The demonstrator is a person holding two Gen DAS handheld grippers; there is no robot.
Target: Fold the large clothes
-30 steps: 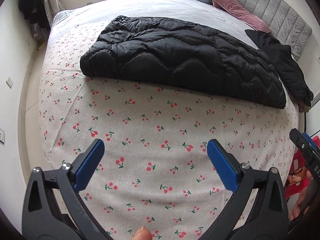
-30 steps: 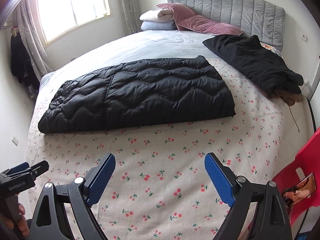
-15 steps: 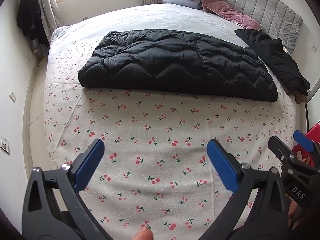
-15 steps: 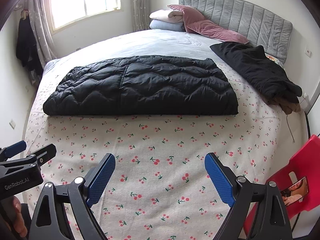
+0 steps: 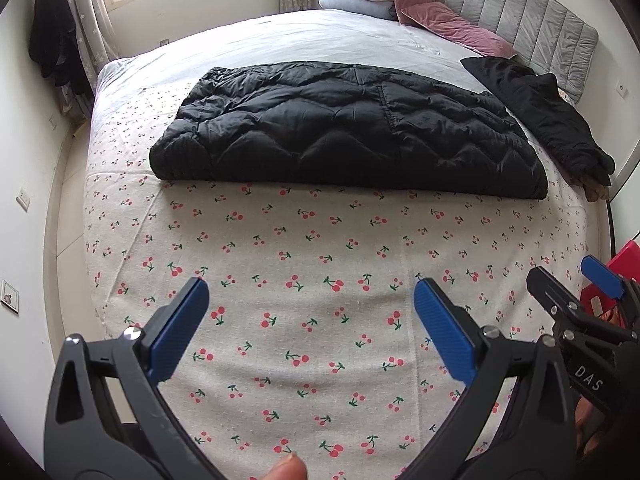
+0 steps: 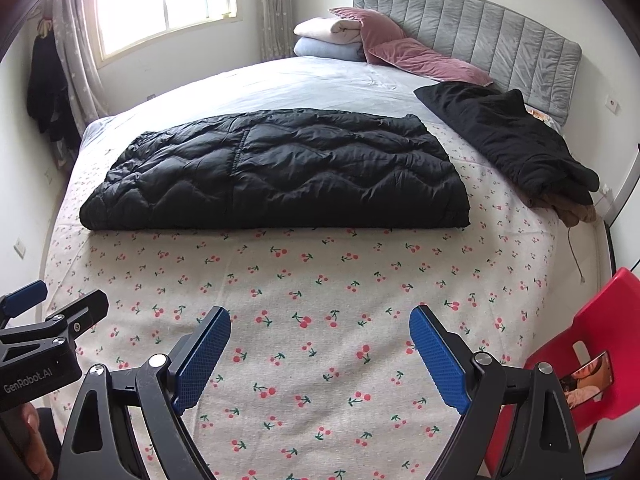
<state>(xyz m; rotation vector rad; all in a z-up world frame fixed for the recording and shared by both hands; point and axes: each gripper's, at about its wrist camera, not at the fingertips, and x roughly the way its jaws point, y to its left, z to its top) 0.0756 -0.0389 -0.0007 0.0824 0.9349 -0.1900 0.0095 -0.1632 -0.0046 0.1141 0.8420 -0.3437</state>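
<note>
A black quilted puffer coat (image 5: 348, 136) lies folded into a long flat slab across the middle of the bed; it also shows in the right wrist view (image 6: 276, 172). My left gripper (image 5: 312, 292) is open and empty, held above the cherry-print sheet (image 5: 320, 256) well short of the coat. My right gripper (image 6: 320, 320) is open and empty too, beside the left, over the same sheet (image 6: 320, 272). Each gripper shows at the edge of the other's view: the right gripper (image 5: 568, 292) and the left gripper (image 6: 56, 304).
A second black garment (image 6: 516, 140) lies heaped at the bed's right side near the grey headboard (image 6: 480, 32). Pillows and folded blankets (image 6: 360, 40) sit at the head. A red plastic chair (image 6: 600, 344) stands right of the bed. Dark clothes (image 6: 44, 84) hang by the window.
Both grippers have pulled back and risen away from the coat, so more of the bed and room shows. The coat has not moved. Both stay open.
</note>
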